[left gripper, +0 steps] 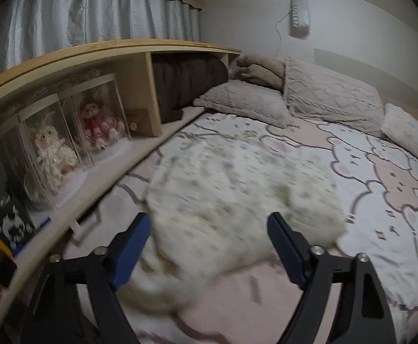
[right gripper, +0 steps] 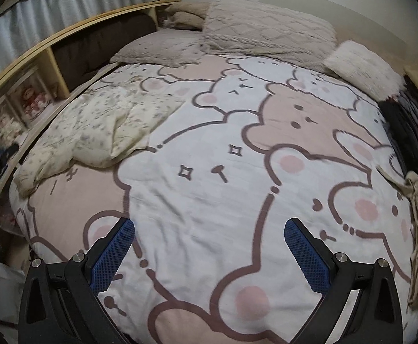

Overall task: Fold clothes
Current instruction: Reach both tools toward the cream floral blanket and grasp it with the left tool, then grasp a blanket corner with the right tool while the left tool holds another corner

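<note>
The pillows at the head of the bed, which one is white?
The small fluffy pillow at the right end; the other two pillows are beige.

You're in home bedroom: bed (right gripper: 209,172) with cartoon-bear cover, pillows (right gripper: 266,31) upper centre, curtained shelf (left gripper: 140,91) with dolls (left gripper: 51,149) at left.

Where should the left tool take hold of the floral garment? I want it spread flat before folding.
Probably the narrow end of the floral garment nearest the foot of the bed, coming from that side. It lies crumpled near the shelf, and that end trails out thin and flat. The open left tool already faces it.
</note>
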### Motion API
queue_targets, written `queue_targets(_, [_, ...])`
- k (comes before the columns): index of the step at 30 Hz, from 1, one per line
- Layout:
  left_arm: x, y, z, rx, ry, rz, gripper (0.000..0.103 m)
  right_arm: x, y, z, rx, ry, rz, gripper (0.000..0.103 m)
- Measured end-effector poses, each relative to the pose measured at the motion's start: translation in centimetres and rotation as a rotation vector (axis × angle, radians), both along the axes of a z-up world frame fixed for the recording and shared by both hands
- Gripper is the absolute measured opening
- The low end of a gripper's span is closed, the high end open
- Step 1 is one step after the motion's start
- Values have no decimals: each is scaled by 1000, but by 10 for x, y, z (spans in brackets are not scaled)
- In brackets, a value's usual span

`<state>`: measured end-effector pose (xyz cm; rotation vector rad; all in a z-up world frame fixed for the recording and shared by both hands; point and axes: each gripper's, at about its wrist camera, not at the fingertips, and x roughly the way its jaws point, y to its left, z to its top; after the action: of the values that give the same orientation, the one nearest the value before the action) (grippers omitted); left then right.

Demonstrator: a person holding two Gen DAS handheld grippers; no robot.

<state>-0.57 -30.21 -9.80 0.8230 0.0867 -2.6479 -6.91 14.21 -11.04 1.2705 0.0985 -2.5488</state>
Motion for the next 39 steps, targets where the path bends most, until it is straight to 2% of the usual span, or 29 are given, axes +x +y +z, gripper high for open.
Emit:
queue_targets(3, [-12, -41, -5, 98, -16, -19, 71, 1, -5, 1, -2, -1, 20, 103])
queue_targets(9, [-42, -90, -40, 269, -108, -18, 69, -4, -11, -6, -1, -22, 19, 103])
queue_targets(10, [-47, -95, -47, 286, -127, -8, 67, -5, -11, -8, -2, -32, 19, 103])
queue_targets(13, [-60, -107, -66, 317, -191, 31, 49, -8, -15, -14, 6, -56, 18, 103])
queue_targets(15, [-64, -111, -75, 345, -200, 37, 47, -9, -17, -17, 18, -61, 21, 103])
queue_targets(19, [-71, -106, -84, 359, -226, 20, 47, -11, -21, -19, 31, -63, 37, 103])
queue_targets(21, [-73, -103, -87, 360, -243, 8, 35, -13, -23, -20, 29, -67, 45, 103])
queue_targets(22, [-75, -101, -88, 361, -251, 2, 21, -14, -24, -20, 24, -72, 47, 103])
queue_targets(23, [-76, -100, -89, 368, -254, -3, 12, -16, -24, -21, 17, -76, 49, 103])
queue_targets(24, [-77, -99, -89, 375, -256, -7, 10, -16, -24, -21, 11, -77, 51, 103])
queue_targets(29, [-73, -80, -75, 311, -234, -23, 7, -15, -23, -16, -67, -65, 73, 103])
queue_targets(34, [-59, -57, -45, 281, -147, -40, 6, -1, -13, 6, -253, 71, 81, 103])
queue_targets(36, [-47, -46, -29, 285, -92, -53, 6, 2, -17, 13, -254, 112, 107, 103])
queue_targets(39, [-24, -30, -11, 288, -33, -70, 6, -5, -27, 17, -251, 69, 168, 103])
